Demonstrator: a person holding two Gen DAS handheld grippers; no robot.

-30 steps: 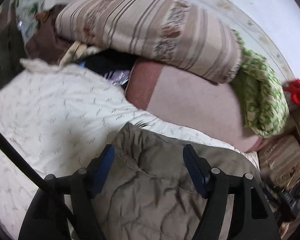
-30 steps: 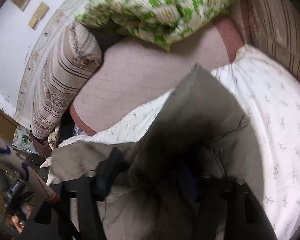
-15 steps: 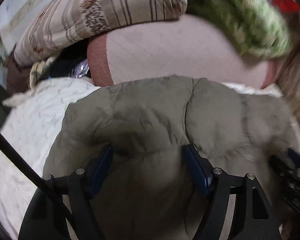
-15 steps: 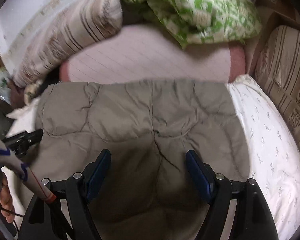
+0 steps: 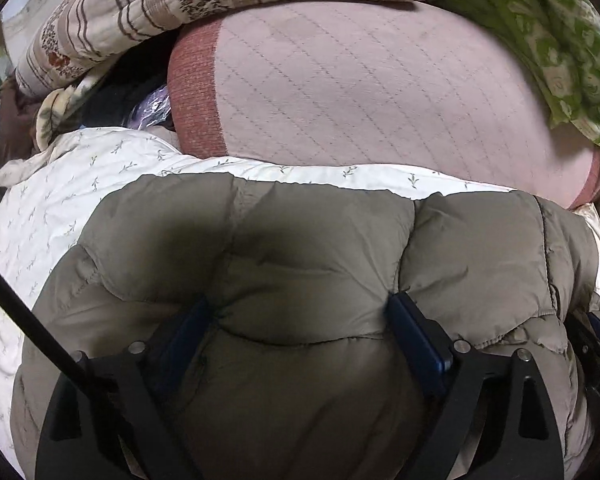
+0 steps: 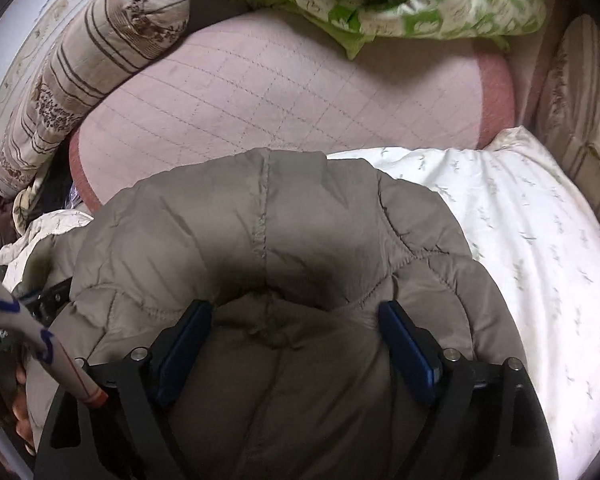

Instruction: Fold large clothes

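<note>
Between the blue pads of the left gripper [image 5: 300, 320] bulges the jacket [image 5: 300, 248], a grey-brown quilted one. Both fingers stand wide apart and press into the puffy cloth on each side; nothing is pinched. The right gripper [image 6: 296, 320] looks the same in its own view: fingers spread, padded cloth of the jacket [image 6: 260, 232] swelling up between them, with a stitched seam running straight away from the gap. It is hard to say if the pads only rest on the cloth or sink into it, because the folds hide their tips.

The jacket lies as a thick bundle on a white sheet [image 5: 60, 200] with small leaf prints, which also shows to the right of the bundle in the right view [image 6: 520, 220]. Beyond the jacket's far edge, touching the sheet, lies a pink quilted mat [image 5: 360, 88] with a darker red border. On the mat's far side rests a striped pillow [image 5: 180, 8] at the left and a green patterned blanket [image 5: 548, 32] at the right. At the left edge of the right view, a hand [image 6: 20, 408] is partly visible.
</note>
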